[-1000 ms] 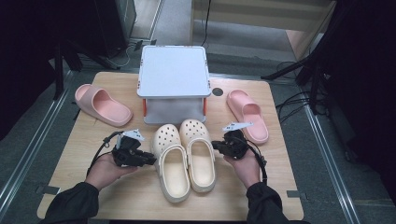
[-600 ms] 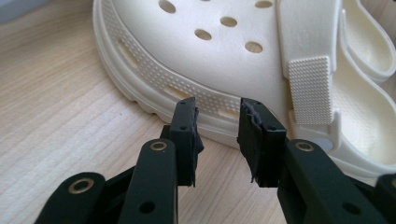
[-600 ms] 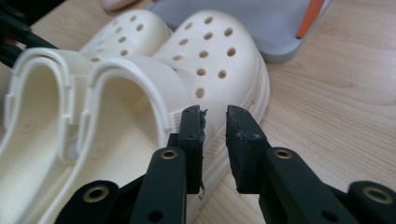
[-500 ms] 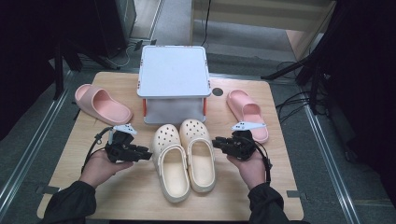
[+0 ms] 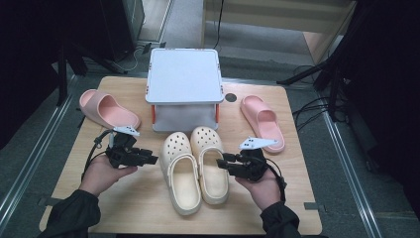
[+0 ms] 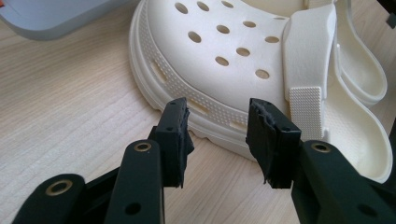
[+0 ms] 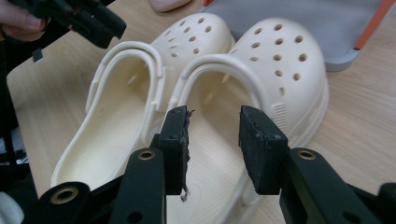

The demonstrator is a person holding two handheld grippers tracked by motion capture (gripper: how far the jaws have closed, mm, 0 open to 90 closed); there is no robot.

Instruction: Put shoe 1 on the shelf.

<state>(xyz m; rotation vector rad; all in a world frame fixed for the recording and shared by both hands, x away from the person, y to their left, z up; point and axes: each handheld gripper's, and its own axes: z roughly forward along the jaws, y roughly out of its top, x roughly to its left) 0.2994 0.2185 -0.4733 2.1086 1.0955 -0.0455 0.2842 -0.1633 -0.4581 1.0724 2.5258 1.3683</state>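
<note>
The wooden surface (image 5: 297, 114) carried everything. At its far middle stood a grey-topped stand (image 5: 184, 74) on orange legs, just beyond the toes of the clogs and blocking the way forward. A pink slide (image 5: 106, 110) lay off to the far left, turned at a slant, and a second pink slide (image 5: 263, 121) lay to the far right, well apart from the first.

The two cream clogs (image 5: 195, 168) lay side by side at the middle of the surface, touching, their long axes running away from me, perforated toes toward the stand and heels toward me.

My left gripper (image 5: 151, 159) sat just left of the left clog, its fingers released with nothing between them, having just been opening. My right gripper (image 5: 221, 162) hung at the right clog's outer edge, fingers likewise released and just opened, empty.
</note>
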